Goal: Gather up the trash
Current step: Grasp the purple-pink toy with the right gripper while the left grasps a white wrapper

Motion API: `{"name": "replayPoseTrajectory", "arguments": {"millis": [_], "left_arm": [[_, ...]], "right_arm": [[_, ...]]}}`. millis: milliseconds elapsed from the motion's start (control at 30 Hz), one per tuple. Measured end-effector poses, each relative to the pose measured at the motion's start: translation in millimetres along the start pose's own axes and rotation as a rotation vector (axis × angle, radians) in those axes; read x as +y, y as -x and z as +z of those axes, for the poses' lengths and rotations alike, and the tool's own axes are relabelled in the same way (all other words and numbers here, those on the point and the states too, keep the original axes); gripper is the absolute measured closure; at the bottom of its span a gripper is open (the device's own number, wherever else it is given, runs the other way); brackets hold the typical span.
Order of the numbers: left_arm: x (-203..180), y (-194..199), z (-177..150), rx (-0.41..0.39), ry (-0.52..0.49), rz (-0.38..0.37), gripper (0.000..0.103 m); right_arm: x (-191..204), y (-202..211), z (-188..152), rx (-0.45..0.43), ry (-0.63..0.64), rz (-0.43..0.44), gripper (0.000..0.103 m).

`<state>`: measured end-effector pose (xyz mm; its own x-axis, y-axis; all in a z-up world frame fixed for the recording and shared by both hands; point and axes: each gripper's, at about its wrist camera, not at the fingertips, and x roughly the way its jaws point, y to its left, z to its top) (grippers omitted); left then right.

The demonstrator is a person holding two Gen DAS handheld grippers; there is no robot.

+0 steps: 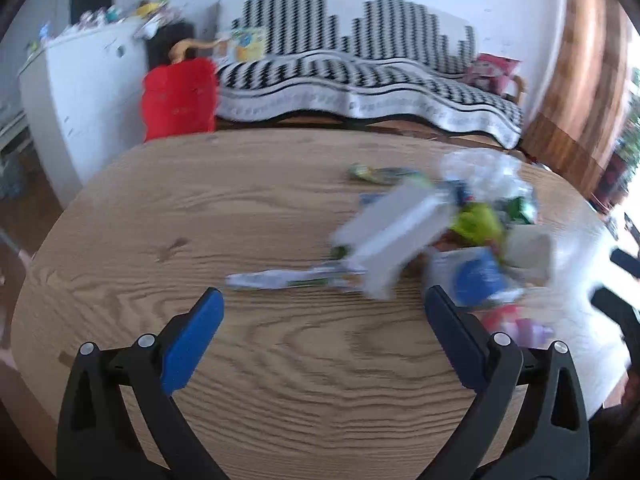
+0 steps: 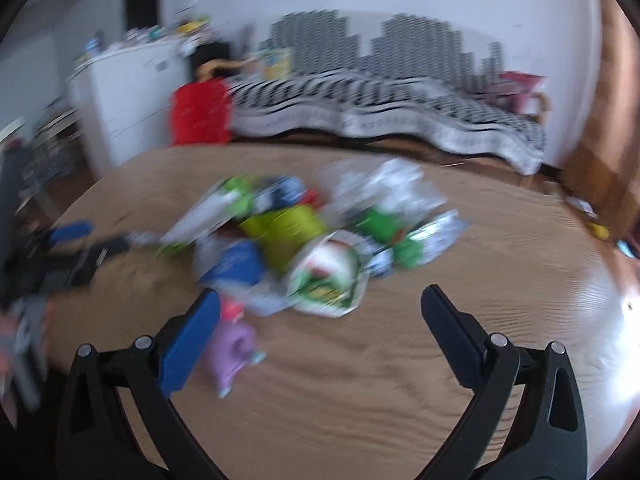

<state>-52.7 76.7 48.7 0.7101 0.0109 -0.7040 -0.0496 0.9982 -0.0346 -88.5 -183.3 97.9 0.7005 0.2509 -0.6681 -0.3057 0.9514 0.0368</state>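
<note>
A heap of trash lies on the wooden table [image 1: 260,360]: a white carton [image 1: 396,232], a flat wrapper [image 1: 292,278], a lime-green pack [image 1: 478,222], a blue-and-white packet [image 1: 476,274] and clear plastic [image 1: 480,168]. My left gripper [image 1: 324,300] is open and empty, just short of the wrapper. In the right wrist view the heap shows blurred: lime-green pack [image 2: 286,226], blue packet [image 2: 236,264], green-and-white wrapper [image 2: 328,276], purple packet [image 2: 232,350]. My right gripper [image 2: 320,300] is open and empty, its left finger beside the purple packet. The left gripper [image 2: 76,244] shows at the table's left.
Behind the table stand a sofa with a black-and-white throw [image 1: 360,80], a red cushion [image 1: 180,96] and a white cabinet [image 1: 88,80]. The table's far rim [image 2: 280,150] curves round. Bare wood [image 2: 500,240] lies right of the heap.
</note>
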Motion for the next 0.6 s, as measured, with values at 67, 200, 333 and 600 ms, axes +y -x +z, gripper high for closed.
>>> {"name": "replayPoseTrajectory", "arguments": {"millis": [67,200,333,600], "left_arm": [[21.3,-3.4,-2.6,0.004,-0.009,0.025,0.005],[49.2,-13.7,-7.1,0.042,-0.028,-0.012,0.005],[53.7,-30.7,-5.0,0.089,-0.083,-0.007,0.005],[19.3,-68.2,16.8,0.160,-0.252,-0.119,0.006]], "right_arm": [[6.4,-3.6,-6.6,0.027,0.019,0.041,0.006],[17.9,-17.1,-15.8,0.078,0.019,0.119,0.006],[22.9,-32.8,-16.8,0.140,-0.003,0.174,0.006],[35.8,-56.4,-18.2,0.224,0.027,0.224,0.023]]}}
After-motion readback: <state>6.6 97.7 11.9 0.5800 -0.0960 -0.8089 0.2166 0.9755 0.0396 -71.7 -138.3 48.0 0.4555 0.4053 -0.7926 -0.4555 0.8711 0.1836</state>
